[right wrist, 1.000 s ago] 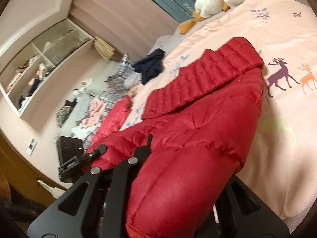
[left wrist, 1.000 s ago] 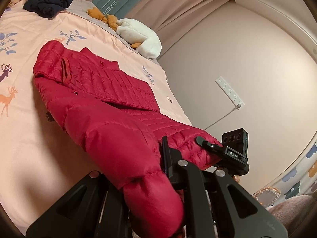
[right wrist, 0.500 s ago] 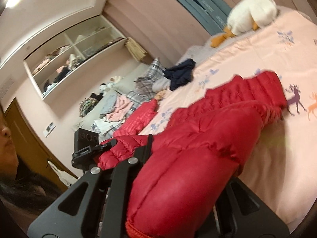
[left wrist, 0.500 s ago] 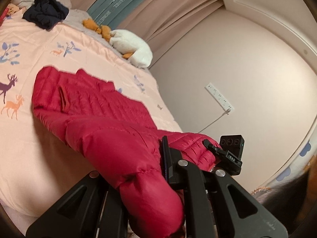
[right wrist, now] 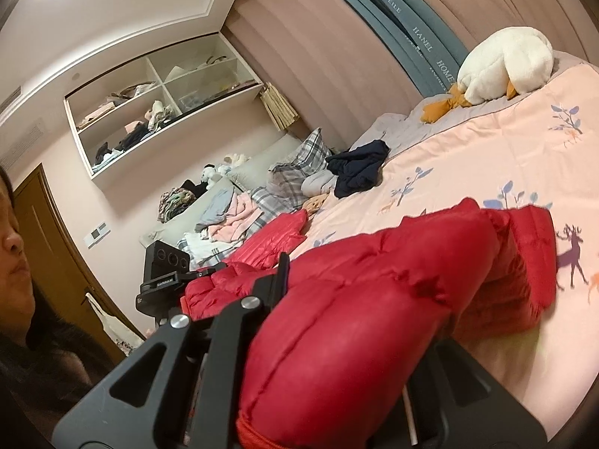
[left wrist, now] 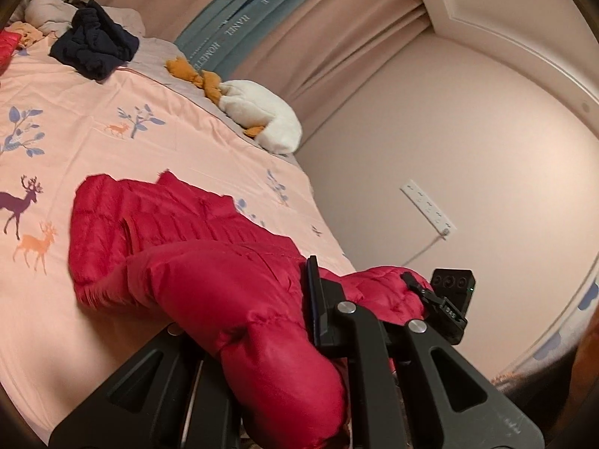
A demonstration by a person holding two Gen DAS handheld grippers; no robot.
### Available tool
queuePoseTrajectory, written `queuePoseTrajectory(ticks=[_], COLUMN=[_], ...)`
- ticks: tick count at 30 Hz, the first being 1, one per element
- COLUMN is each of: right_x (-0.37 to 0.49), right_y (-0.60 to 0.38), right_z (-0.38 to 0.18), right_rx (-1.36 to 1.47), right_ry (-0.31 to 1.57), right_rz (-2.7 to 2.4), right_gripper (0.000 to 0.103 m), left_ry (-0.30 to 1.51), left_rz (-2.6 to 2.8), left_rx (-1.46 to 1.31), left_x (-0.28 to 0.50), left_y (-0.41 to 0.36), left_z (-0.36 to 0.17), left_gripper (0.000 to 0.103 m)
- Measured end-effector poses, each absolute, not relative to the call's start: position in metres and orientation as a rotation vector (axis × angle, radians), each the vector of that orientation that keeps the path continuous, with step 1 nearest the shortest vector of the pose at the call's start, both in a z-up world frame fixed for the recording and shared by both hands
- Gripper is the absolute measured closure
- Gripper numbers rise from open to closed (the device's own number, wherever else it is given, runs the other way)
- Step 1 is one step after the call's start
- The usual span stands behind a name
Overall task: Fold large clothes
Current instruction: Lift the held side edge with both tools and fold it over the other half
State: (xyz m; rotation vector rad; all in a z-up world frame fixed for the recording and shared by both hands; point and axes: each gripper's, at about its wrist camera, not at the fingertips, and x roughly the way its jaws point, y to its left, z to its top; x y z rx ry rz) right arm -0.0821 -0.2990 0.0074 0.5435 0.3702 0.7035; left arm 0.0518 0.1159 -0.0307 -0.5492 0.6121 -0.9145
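Bulging between both sets of clamped jaws, the red puffer jacket [left wrist: 209, 284] [right wrist: 355, 321] trails onto the bed [left wrist: 93, 149].

The quilted puffer jacket [left wrist: 209, 273] is bright red. The bedspread [left wrist: 112, 172] is peach-pink, printed with purple and orange deer and blue leafy sprigs. A crumpled garment [left wrist: 95, 46] is navy. The plush goose [right wrist: 505, 63] is white with orange feet. Both grippers' fingers [left wrist: 318, 310] are black.
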Motion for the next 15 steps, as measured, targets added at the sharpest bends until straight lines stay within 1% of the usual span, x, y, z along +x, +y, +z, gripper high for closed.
queuePoseTrajectory(ticks=[7, 15], right_x=[-0.038, 0.027], right_y=[-0.305, -0.309], right_z=[0.002, -0.015], right_rx=[0.539, 0.519], right_ry=[0.364, 0.416], right_rz=[0.641, 0.546], right_gripper=[0.09, 0.09], left_ry=[0.636, 0.693], left_rz=[-0.821, -0.699], left_rx=[-0.53, -0.483], left_x=[0.091, 0.146], left_y=[0.108, 0.092], left_z=[-0.032, -0.047], left_gripper=[0.092, 0.092])
